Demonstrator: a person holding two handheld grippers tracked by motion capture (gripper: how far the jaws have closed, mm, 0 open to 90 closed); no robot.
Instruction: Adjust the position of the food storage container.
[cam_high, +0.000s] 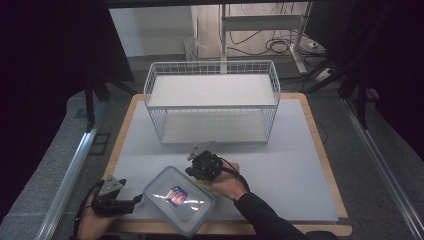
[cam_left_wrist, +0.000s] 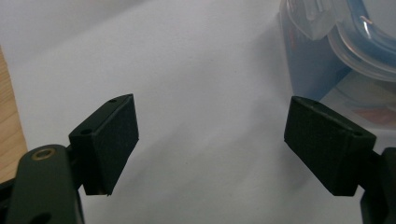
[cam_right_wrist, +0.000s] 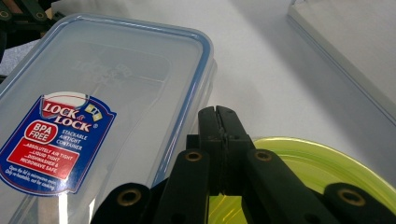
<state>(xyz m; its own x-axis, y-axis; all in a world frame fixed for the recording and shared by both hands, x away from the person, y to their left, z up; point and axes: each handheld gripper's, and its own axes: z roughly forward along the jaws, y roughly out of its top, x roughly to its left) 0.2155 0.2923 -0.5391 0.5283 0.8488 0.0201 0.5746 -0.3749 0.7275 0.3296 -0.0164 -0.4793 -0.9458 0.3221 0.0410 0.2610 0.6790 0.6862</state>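
Note:
A clear plastic container (cam_high: 178, 200) with a blue-rimmed lid and a blue and red label lies on the white mat near the front edge. My left gripper (cam_high: 136, 202) rests just left of it, jaws open with nothing between them; in the left gripper view (cam_left_wrist: 210, 140) the container's corner (cam_left_wrist: 336, 51) lies beyond the right jaw. My right gripper (cam_high: 194, 170) hovers at the container's far right edge, its jaws shut tight together (cam_right_wrist: 218, 116). The lid (cam_right_wrist: 93, 116) stretches to their left. A yellow-green translucent round thing (cam_right_wrist: 317, 163) lies under and right of these jaws.
A white wire basket (cam_high: 210, 64) with a flat shelf on top stands at the back middle of the mat (cam_high: 290, 165). The wooden table edge (cam_high: 320, 145) frames the mat. Cables and desk legs lie on the floor behind.

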